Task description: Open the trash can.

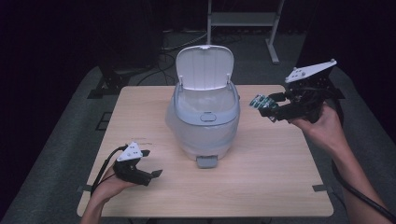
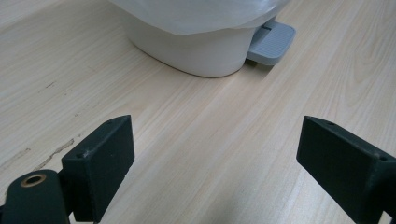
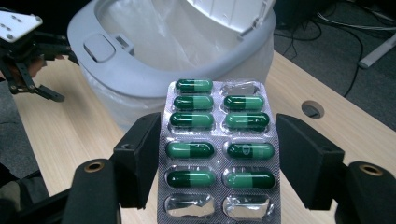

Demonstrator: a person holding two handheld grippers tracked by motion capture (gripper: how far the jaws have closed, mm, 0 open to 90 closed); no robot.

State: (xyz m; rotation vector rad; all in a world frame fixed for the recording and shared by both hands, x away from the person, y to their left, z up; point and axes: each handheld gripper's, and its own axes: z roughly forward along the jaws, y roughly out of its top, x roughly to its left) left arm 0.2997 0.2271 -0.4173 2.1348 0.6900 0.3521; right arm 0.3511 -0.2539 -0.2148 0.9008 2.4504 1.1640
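Right gripper [image 3: 219,154], jaws pinching the side edges of a blister pack [image 3: 219,154] of green capsules; pack's long axis running straight out along the jaws, far end pointing at the pedal bin [image 1: 205,122]. Bin standing mid-table [image 1: 261,186], lid [image 1: 204,66] tilted up, clear liner inside. Right hand [image 1: 322,126] hovering raised beside the bin. Left gripper [image 1: 150,164] resting low, jaws spread, gripping nothing.

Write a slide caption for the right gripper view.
Right gripper holds a blister pack of green capsules before an open, bag-lined pedal bin.
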